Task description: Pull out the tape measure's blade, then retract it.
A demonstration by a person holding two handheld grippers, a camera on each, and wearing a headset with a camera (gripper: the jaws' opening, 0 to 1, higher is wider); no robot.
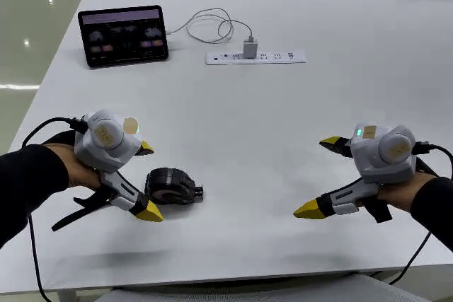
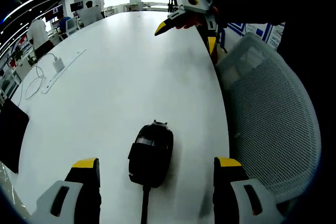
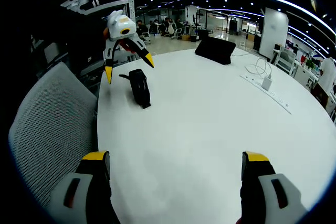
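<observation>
The black tape measure (image 1: 172, 186) lay on its side on the white surface (image 1: 283, 125), toward 7 o'clock in the head view and close to the near edge. A small nub showed at its 3 o'clock end. The left gripper (image 1: 148, 180) sat at about 8 o'clock on the surface with its yellow-tipped jaws spread wide. The case lay at the mouth of that gap.

In the left gripper view, the tape measure (image 2: 151, 153) rested between the two jaws of the left gripper (image 2: 155, 163) and touched neither. A dark strap trailed from the case toward 6 o'clock.

The right gripper (image 1: 316, 176) was at about 4 o'clock in the head view, well apart from the case. Its jaws were also wide and held nothing, with bare surface between them in its own view (image 3: 176, 156). There the tape measure (image 3: 139, 87) lay far off at 11 o'clock, just under the left gripper (image 3: 129, 67).

A dark tablet (image 1: 124, 35) stood at 11 o'clock on the surface. A white power strip (image 1: 255, 56) lay near 12 o'clock with a charger (image 1: 250, 49) plugged in, and a looped cable (image 1: 209, 26) ran toward the tablet. A mesh chair (image 2: 273, 124) stood at the near edge.
</observation>
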